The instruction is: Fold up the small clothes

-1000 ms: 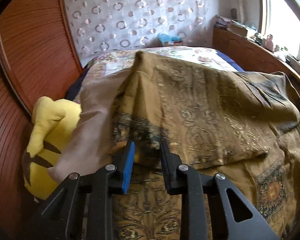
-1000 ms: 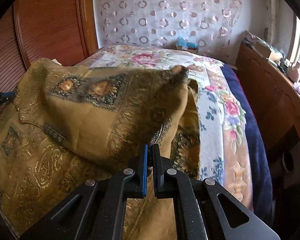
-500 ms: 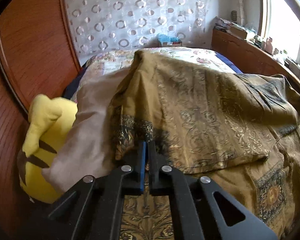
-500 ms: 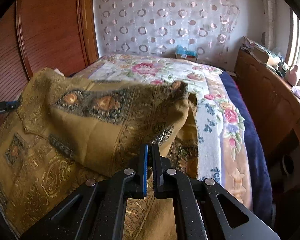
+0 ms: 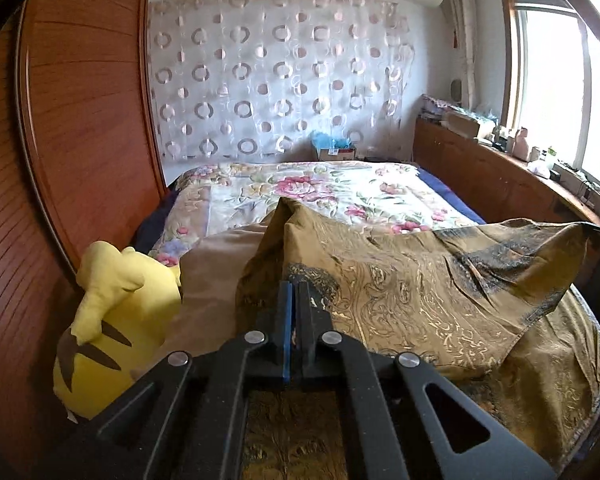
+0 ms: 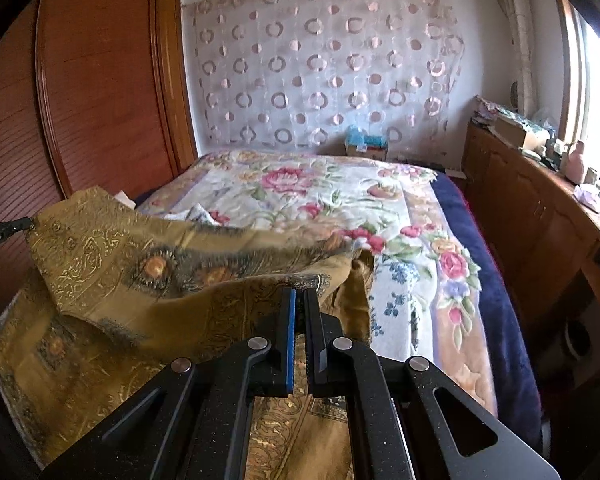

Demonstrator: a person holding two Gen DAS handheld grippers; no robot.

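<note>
Your left gripper [image 5: 294, 286] has its jaws pressed together on one corner of the brown patterned cloth [image 5: 420, 292], and your right gripper [image 6: 299, 294] has its jaws clamped on the other corner of the same cloth [image 6: 148, 280]. Between the two grippers the upper edge of the cloth is lifted and stretched, so this layer hangs in the air above the rest of the cloth, which lies on the near part of the bed. In the right wrist view the far corner of the cloth reaches to the left gripper [image 6: 4, 232] at the left border of the picture. In the left wrist view the far corner goes to the right border, where only a small dark part of the other gripper shows.

The bed has a floral bedspread [image 5: 320, 192] and the cloth covers only its near end. A yellow plush toy [image 5: 112, 328] sits just beside the cloth on the left, against the wooden wardrobe [image 5: 68, 140]. Behind the bed hangs a curtain with circles [image 6: 324, 68]. A wooden cabinet [image 6: 540, 216] stands along the right side, under the window.
</note>
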